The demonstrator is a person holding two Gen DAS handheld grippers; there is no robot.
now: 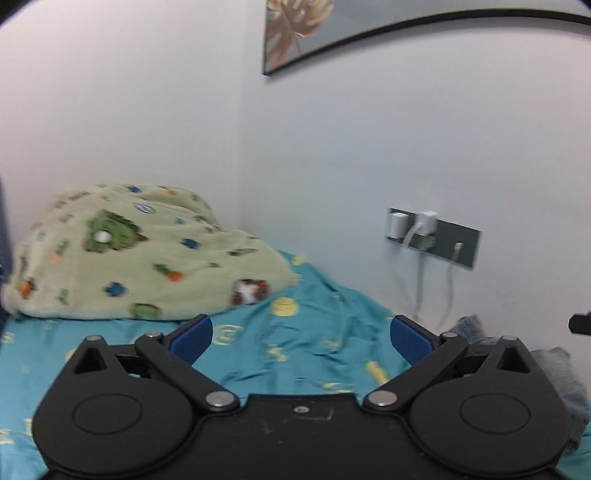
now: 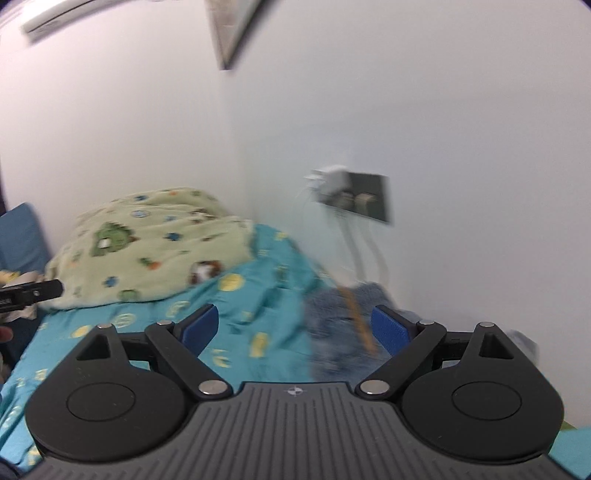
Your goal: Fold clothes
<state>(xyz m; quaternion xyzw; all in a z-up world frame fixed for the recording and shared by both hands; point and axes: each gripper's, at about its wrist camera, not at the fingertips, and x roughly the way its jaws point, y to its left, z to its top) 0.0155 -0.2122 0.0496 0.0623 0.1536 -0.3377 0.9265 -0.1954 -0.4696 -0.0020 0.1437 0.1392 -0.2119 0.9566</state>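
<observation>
A crumpled blue denim garment (image 2: 343, 325) lies on the teal bed sheet (image 2: 266, 295) by the right wall; its edge also shows in the left wrist view (image 1: 557, 373). My left gripper (image 1: 301, 336) is open and empty above the sheet (image 1: 295, 332), left of the denim. My right gripper (image 2: 295, 328) is open and empty, with the denim just ahead of its right finger (image 2: 389, 330). The right wrist view is blurred. The tip of the other gripper shows at each view's edge.
A green patterned fleece blanket (image 1: 140, 254) is heaped at the head of the bed in the corner (image 2: 159, 240). A wall socket plate (image 1: 432, 236) with chargers and hanging cables is on the right wall. A framed picture (image 1: 332, 33) hangs above.
</observation>
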